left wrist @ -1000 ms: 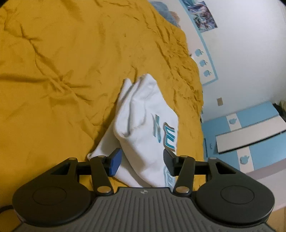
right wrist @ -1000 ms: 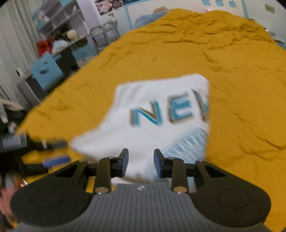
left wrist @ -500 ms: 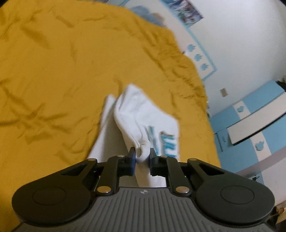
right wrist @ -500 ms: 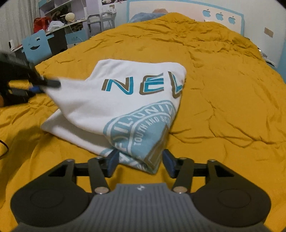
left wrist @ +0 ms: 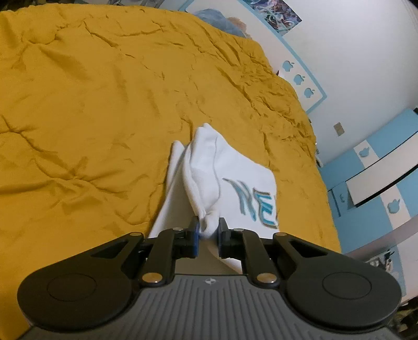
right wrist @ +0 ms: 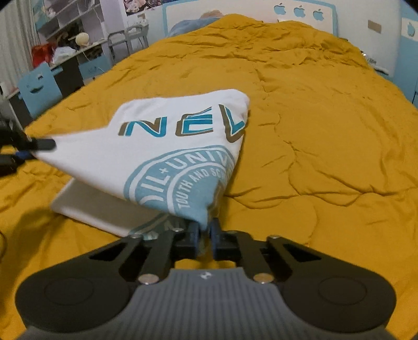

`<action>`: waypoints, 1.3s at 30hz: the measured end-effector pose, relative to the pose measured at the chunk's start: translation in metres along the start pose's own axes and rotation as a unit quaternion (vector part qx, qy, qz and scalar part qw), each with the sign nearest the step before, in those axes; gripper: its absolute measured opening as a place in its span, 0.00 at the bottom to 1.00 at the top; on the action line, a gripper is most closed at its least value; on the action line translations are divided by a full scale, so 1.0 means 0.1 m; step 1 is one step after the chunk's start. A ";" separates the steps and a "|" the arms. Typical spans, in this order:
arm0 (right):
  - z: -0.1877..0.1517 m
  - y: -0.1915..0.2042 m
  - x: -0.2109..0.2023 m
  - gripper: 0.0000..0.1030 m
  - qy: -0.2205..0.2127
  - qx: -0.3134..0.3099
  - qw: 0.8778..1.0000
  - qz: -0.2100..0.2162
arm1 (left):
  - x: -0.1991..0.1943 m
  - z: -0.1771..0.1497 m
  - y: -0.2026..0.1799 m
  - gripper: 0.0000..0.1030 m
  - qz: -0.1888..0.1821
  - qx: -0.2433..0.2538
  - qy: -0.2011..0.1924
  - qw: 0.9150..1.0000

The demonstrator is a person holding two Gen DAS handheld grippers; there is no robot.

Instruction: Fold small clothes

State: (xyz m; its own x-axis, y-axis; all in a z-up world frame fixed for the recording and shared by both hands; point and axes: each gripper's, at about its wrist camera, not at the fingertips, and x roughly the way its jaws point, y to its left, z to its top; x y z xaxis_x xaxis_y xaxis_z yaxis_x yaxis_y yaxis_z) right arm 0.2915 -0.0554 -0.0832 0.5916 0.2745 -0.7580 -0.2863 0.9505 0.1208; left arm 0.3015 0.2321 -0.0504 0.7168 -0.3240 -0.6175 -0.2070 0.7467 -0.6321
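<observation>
A white T-shirt [right wrist: 146,154] with blue and brown lettering and a round blue print lies partly folded on the yellow bedspread [right wrist: 326,130]. My right gripper [right wrist: 205,232] is shut on the shirt's near printed corner and lifts it. My left gripper [left wrist: 208,231] is shut on a bunched white corner of the same shirt [left wrist: 209,167]. In the right wrist view the left gripper [right wrist: 34,146] holds the left corner raised. A lower layer of the shirt stays flat on the bed.
The yellow bedspread [left wrist: 91,117] is wrinkled and spreads wide around the shirt. A white and blue headboard [right wrist: 300,13] stands at the far end. Shelves, a desk and a blue chair [right wrist: 39,86] stand at the left. A blue and white cabinet [left wrist: 378,170] stands beside the bed.
Both grippers have shut on corners of the shirt: the left half a second ago, the right just now. The top layer is lifted off the lower one.
</observation>
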 end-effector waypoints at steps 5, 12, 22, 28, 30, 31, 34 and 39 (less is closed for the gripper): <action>-0.10 0.00 0.06 0.00 0.017 -0.003 1.000 0.004 | 0.12 -0.16 0.07 0.13 0.055 0.024 0.026 0.998; -0.14 0.08 0.02 0.00 0.010 -0.023 1.000 -0.006 | -0.01 -0.32 -0.06 0.13 0.083 0.089 0.003 0.992; -0.33 -0.07 0.29 0.00 0.062 0.019 0.998 0.017 | 0.22 -0.47 0.14 0.15 0.126 0.093 0.027 0.987; -0.35 -0.08 0.29 0.00 0.075 0.018 0.997 0.022 | 0.20 -0.49 0.03 0.15 0.179 0.096 0.049 0.978; -0.37 -0.11 0.33 0.00 0.086 0.027 0.996 0.026 | 0.20 -0.50 0.02 0.16 0.183 0.092 0.054 0.977; -0.39 -0.15 0.33 0.00 0.088 0.037 0.995 0.031 | 0.20 -0.51 0.01 0.16 0.187 0.095 0.055 0.976; -0.38 -0.20 0.29 0.00 0.091 0.048 0.994 0.039 | 0.16 -0.51 0.00 0.19 0.197 0.092 0.072 0.973; -0.39 -0.24 0.15 0.00 0.079 0.032 0.996 0.039 | 0.03 -0.42 -0.03 0.19 0.208 0.069 0.108 0.970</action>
State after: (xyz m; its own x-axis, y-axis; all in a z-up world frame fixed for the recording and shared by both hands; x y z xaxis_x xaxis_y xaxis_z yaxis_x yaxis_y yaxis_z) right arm 0.2782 -0.0793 -0.1226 0.4429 0.3266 -0.8350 -0.2756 0.9358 0.2199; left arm 0.2763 0.2044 -0.0704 0.4311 -0.0803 -0.8987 -0.3464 0.9050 -0.2470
